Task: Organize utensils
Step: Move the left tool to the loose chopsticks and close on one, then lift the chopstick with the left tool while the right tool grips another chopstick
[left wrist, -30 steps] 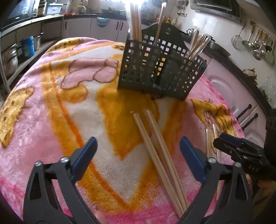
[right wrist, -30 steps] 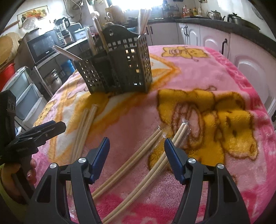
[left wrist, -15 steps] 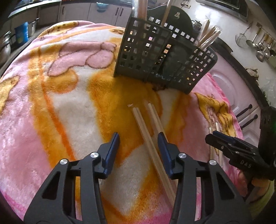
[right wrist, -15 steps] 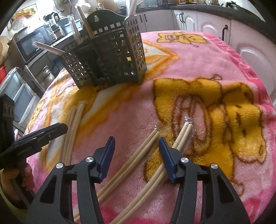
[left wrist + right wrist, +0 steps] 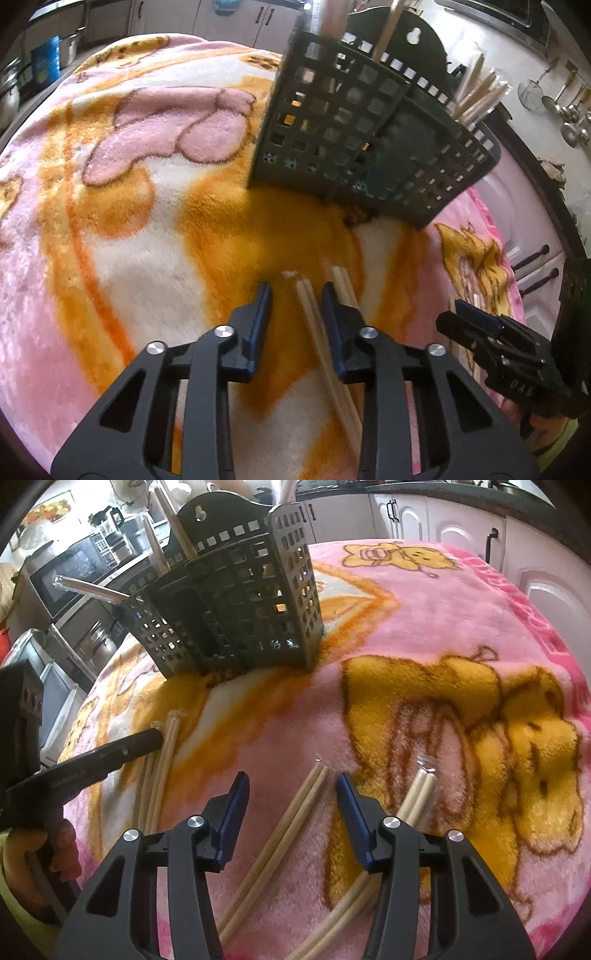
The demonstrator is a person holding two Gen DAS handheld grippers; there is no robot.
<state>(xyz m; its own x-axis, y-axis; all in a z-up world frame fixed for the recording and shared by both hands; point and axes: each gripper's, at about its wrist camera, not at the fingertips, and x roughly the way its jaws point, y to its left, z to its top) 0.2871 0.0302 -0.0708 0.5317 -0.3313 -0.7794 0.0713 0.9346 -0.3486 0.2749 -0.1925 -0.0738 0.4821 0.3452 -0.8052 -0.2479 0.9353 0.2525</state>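
A dark grid utensil holder [image 5: 365, 144] stands on the pink and orange blanket, with several chopsticks upright in it; it also shows in the right wrist view [image 5: 236, 605]. My left gripper [image 5: 295, 295] is open, its jaws straddling the tip of one wrapped chopstick pair [image 5: 317, 332]; a second pair [image 5: 343, 284] lies just right of it. My right gripper [image 5: 291, 786] is open around another pair [image 5: 291, 819] lying on the blanket. A paler wrapped pair [image 5: 417, 794] lies right of it. The left gripper's finger [image 5: 110, 753] shows over the left pairs [image 5: 166, 749].
The blanket [image 5: 129, 221] covers the whole table. Kitchen cabinets [image 5: 443, 520] and a counter ring the table. Ladles hang on the wall [image 5: 569, 110]. A microwave [image 5: 70, 572] stands behind the holder. The right gripper [image 5: 495, 350] appears at the left view's right edge.
Both grippers have moved forward and down toward the blanket and narrowed their opening. Each now straddles a chopstick pair near its far tip. The chopsticks have not moved.
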